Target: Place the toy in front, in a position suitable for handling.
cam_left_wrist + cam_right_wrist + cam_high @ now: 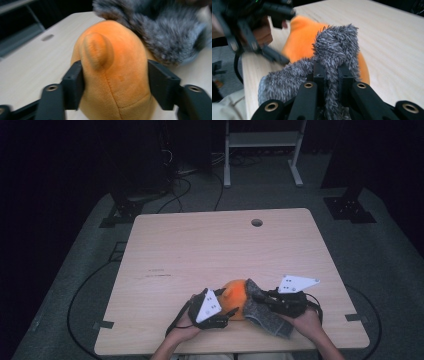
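Nearest the high camera: both forearms coming in from 6 o'clock, hands low on the wooden table [190, 250].

Left side: left gripper [226, 314] sits at about 7 o'clock of the orange plush toy [236, 292], white plate on top, cable trailing back toward the table edge. In the left gripper view its jaws straddle the orange plush toy [117, 72], one black jaw on each flank, both touching the fabric; mid-width grip, holding the toy. A small rounded ear-like nub sticks up just at the left jaw. Picture is a bit blurred.

Centre: toy lies on the table near the 6 o'clock edge, between the two grippers. Grey fuzzy sock [260, 312] is draped against its right side, touching it, running from the toy's top down toward 5 o'clock. In the left gripper view the sock [160, 32] sits at 1 o'clock behind the toy.

Right side: right gripper [272, 301] at 3 o'clock of the toy, grey plate at 1 o'clock of it. Right gripper view: jaws pinched narrow on a fold of the sock [337, 47], pile bulging out above the pads. Orange toy [302, 37] shows behind the sock; left gripper [274, 58] at 10 o'clock, blurred.

Far edge: round cable hole [256, 222] at 12 o'clock of the table.
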`<state>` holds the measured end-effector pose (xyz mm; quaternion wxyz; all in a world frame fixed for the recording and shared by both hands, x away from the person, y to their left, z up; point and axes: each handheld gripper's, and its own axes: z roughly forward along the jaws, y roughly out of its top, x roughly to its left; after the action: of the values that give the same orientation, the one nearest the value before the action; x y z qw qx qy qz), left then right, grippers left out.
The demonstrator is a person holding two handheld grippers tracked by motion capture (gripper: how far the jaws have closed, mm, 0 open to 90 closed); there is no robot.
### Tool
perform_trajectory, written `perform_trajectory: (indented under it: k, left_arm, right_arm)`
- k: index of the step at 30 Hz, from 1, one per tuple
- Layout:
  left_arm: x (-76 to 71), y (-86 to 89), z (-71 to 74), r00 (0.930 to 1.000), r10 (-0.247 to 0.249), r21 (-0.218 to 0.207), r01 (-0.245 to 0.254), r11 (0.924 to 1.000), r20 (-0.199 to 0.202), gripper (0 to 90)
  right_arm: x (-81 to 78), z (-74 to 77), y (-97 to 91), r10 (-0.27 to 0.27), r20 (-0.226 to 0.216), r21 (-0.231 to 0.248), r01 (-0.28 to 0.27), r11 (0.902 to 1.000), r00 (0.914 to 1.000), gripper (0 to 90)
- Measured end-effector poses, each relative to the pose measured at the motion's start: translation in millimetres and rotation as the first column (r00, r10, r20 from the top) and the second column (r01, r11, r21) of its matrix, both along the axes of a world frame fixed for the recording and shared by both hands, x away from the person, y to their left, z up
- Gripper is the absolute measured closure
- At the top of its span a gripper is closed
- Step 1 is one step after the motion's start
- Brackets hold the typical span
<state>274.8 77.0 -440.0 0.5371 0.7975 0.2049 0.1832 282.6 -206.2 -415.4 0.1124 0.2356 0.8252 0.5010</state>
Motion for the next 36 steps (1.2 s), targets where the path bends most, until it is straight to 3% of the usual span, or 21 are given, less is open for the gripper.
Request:
perform_trajectory:
  k: [2,3,4,6,8,9,10,11,12,14,16,17,18,21,26,28,29,30,31,34,36]
  left_arm:
    - [7.0,1.1,1.0,0.9933,0.045,-0.089,-0.054,0.9946,-0.106,23.1]
    - [6.8,-2.3,0.0,0.9937,0.069,-0.062,-0.075,0.9953,-0.088,29.1]
    - [6.8,-2.3,0.0,0.9937,0.069,-0.062,-0.075,0.9953,-0.088,32.0]
    - [3.1,-4.7,-1.0,0.9981,0.046,-0.032,-0.047,0.9984,-0.040,34.1]
    - [-2.2,-8.1,-0.5,0.9997,0.012,0.013,-0.013,0.9998,0.023,36.1]
    - [-9.6,-12.9,-0.4,0.9939,-0.046,0.064,0.040,0.9972,0.100,37.1]
    - [-9.6,-12.9,-0.4,0.9939,-0.046,0.064,0.040,0.9972,0.100,37.3]
    - [-13.6,-15.0,-0.5,0.9885,-0.073,0.081,0.062,0.9948,0.133,37.3]
    - [-17.2,-16.0,-0.6,0.9839,-0.085,0.093,0.070,0.9931,0.158,37.3]
    - [-18.0,-12.3,-1.1,0.9844,-0.089,0.094,0.075,0.9928,0.152,39.0]
    - [-14.5,-6.2,-1.9,0.9874,-0.090,0.083,0.080,0.9933,0.130,39.4]
    - [-12.1,-3.3,-2.3,0.9893,-0.091,0.077,0.082,0.9936,0.114,39.5]
    - [-9.7,-1.0,-2.7,0.9910,-0.091,0.067,0.085,0.9942,0.098,39.5]
    - [-7.2,0.6,-4.8,0.9937,-0.075,0.057,0.070,0.9959,0.083,38.6]
    - [-7.7,-0.4,-4.5,0.9941,-0.070,0.064,0.065,0.9959,0.082,38.2]
    - [-9.4,-1.0,-4.1,0.9927,-0.083,0.068,0.077,0.9948,0.088,38.3]
    - [-12.1,-3.8,-4.0,0.9897,-0.100,0.080,0.092,0.9925,0.102,38.2]
    - [-12.1,-3.8,-4.0,0.9897,-0.100,0.080,0.092,0.9925,0.102,38.1]
    - [-13.0,-4.0,-3.1,0.9900,-0.099,0.113,0.088,0.9898,0.100,37.9]
    - [-12.2,-2.0,-3.6,0.9924,-0.083,0.121,0.071,0.9901,0.091,38.4]
    - [-8.9,1.3,-5.6,0.9946,-0.073,0.111,0.064,0.9918,0.074,38.4]
  right_arm:
    - [-1.7,-2.6,-2.3,-0.007,-0.009,-0.032,0.007,0.9995,0.9999,80.1]
    - [-3.0,-0.3,-0.5,-0.015,0.005,-0.035,0.015,0.9993,0.9999,80.1]
    - [-3.0,-0.3,-0.5,-0.015,0.005,-0.035,0.015,0.9993,0.9999,80.1]
    - [-5.8,9.6,3.5,-0.009,0.047,-0.040,0.011,0.9991,0.9989,80.2]
    - [-8.8,20.9,9.1,0.034,0.073,-0.022,-0.032,0.9992,0.9968,80.2]
    - [-14.2,29.4,19.0,0.072,0.091,-0.039,-0.069,0.9968,0.9932,80.2]
    - [-14.2,29.4,19.0,0.072,0.091,-0.039,-0.069,0.9968,0.9932,80.2]
    - [-19.3,32.6,28.2,0.100,0.096,-0.071,-0.093,0.9931,0.9903,80.2]
    - [-19.3,32.6,28.2,0.100,0.096,-0.071,-0.093,0.9931,0.9903,80.2]
    - [-19.5,29.4,29.5,0.104,0.102,-0.094,-0.094,0.9911,0.9893,80.2]
    - [-14.0,24.2,21.2,0.083,0.076,-0.065,-0.078,0.9948,0.9937,80.2]
    - [-5.8,17.4,9.0,0.033,0.047,-0.059,-0.030,0.9978,0.9984,80.2]
    - [-5.8,17.4,9.0,0.033,0.047,-0.059,-0.030,0.9978,0.9984,80.2]
    - [5.0,4.3,-8.1,-0.023,-0.018,-0.029,0.023,0.9993,0.9996,80.3]
    - [2.9,7.8,-0.8,-0.025,0.000,-0.045,0.025,0.9987,0.9997,80.5]
    - [-2.5,14.3,6.4,0.000,0.024,-0.039,0.001,0.9992,0.9997,80.5]
    - [-8.9,21.0,17.5,0.050,0.049,-0.029,-0.049,0.9984,0.9975,80.4]
    - [-8.9,21.0,17.5,0.050,0.049,-0.029,-0.049,0.9984,0.9975,80.4]
    - [-14.6,23.8,27.5,0.075,0.085,-0.054,-0.071,0.9960,0.9935,80.4]
    - [-12.6,19.5,26.8,0.069,0.085,-0.053,-0.064,0.9965,0.9940,80.4]
    - [-3.8,10.6,15.5,0.033,0.052,-0.046,-0.031,0.9985,0.9981,80.4]
